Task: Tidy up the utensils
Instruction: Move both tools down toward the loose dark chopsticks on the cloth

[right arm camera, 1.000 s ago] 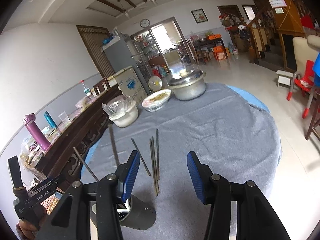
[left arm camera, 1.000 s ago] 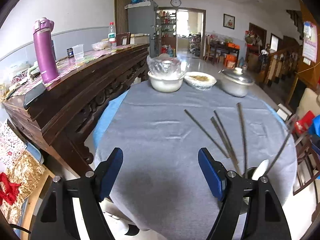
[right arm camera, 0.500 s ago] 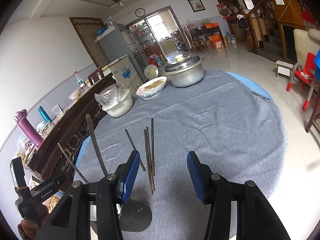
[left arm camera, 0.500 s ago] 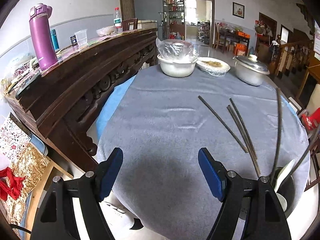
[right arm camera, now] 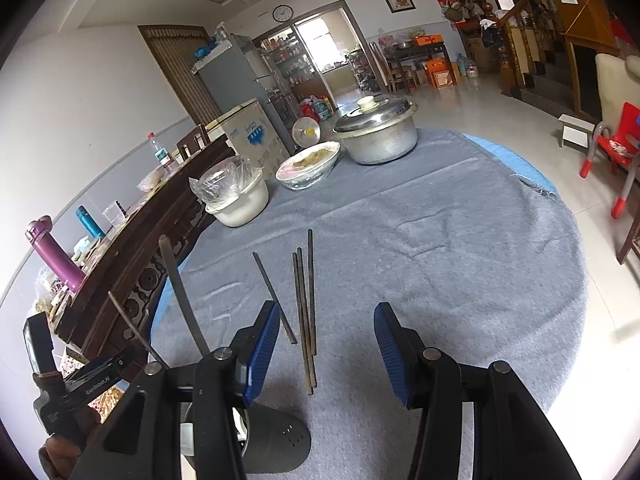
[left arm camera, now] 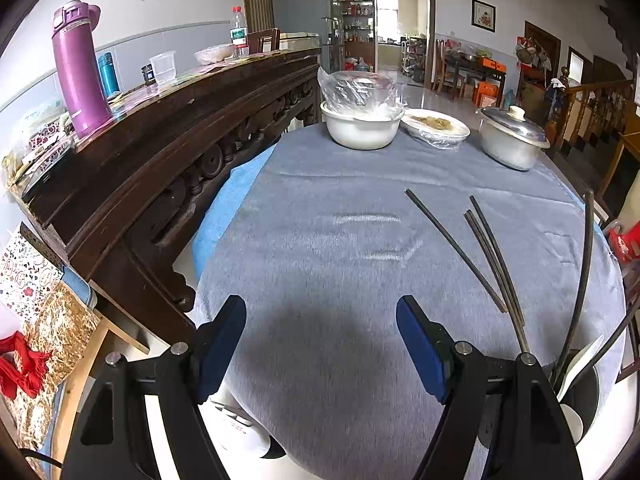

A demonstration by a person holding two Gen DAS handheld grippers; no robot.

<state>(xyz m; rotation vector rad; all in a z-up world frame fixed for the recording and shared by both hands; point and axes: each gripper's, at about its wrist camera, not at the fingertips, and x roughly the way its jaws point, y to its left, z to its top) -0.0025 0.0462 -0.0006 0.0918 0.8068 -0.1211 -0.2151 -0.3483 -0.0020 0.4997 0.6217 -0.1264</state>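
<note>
Several dark chopsticks [left arm camera: 486, 254] lie loose on the grey tablecloth, also in the right wrist view [right arm camera: 304, 308]. A dark perforated utensil holder [right arm camera: 272, 440] stands at the near table edge with chopsticks [right arm camera: 182, 296] and a white spoon [left arm camera: 580, 364] sticking out; it shows at the left wrist view's lower right [left arm camera: 580, 396]. My left gripper [left arm camera: 320, 344] is open and empty, over the near table edge left of the holder. My right gripper [right arm camera: 324, 352] is open and empty, just behind the loose chopsticks' near ends.
A white bowl covered in plastic [left arm camera: 360, 128], a dish of food [left arm camera: 436, 126] and a lidded metal pot [left arm camera: 512, 138] stand at the table's far side. A dark carved sideboard [left arm camera: 160, 148] with a purple bottle [left arm camera: 78, 68] runs along the left.
Both grippers have tilted down and drawn slightly nearer the table; the loose chopsticks and holder sit where they were. Both stay open.
</note>
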